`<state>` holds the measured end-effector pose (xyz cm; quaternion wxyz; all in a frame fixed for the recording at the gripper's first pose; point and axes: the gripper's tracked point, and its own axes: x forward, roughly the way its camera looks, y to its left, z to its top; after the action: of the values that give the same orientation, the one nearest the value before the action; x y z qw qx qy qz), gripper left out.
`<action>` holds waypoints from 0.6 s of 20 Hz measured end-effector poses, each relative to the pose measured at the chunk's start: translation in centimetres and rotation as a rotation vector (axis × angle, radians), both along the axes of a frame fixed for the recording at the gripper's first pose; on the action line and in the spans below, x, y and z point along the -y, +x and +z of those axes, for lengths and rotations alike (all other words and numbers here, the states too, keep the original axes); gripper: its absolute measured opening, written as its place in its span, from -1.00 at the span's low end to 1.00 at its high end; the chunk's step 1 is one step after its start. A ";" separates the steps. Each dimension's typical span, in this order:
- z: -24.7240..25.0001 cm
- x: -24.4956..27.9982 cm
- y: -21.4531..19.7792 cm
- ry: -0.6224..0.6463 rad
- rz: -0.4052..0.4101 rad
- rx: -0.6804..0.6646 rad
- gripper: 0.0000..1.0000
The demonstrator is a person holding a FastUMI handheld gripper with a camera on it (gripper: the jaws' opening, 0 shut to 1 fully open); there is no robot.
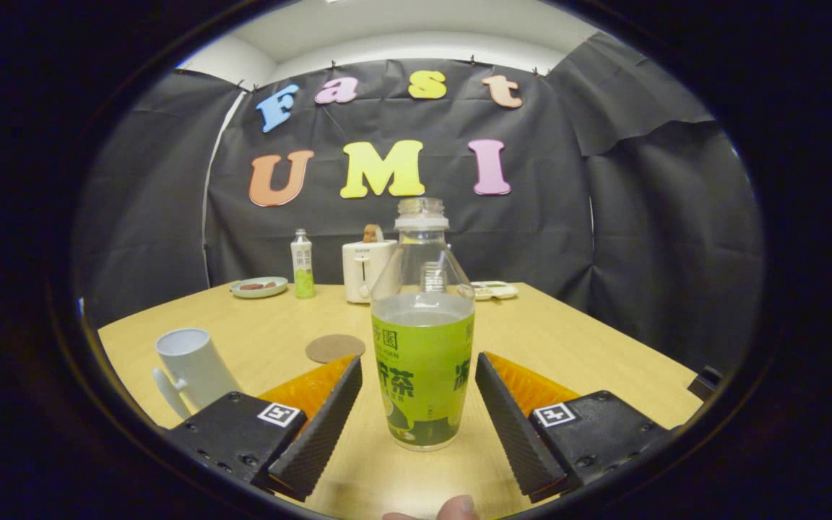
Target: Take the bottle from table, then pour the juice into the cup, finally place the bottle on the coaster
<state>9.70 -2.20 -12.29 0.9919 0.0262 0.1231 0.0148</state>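
1. The gripper (419, 412) is spread wide, its fingers (322, 426) flanking the juice bottle (423, 347) with a gap showing on each side.
2. The juice bottle stands upright on the wooden bench (575, 347), between the fingers, uncapped and roughly two-thirds full.
3. A white cup (192, 370) sits left of the fingers; a round brown coaster (334, 347) lies just beyond the left finger.
4. At the far edge stand a second small bottle (302, 264), a plate (259, 287) and a white toaster (367, 270).
5. A fingertip (458, 507) shows below the gripper.
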 end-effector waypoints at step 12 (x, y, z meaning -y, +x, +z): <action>0.8 0.0 1.9 -0.026 -0.025 0.016 0.69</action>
<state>11.57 -2.20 -11.50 0.9932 0.0147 0.1152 0.0010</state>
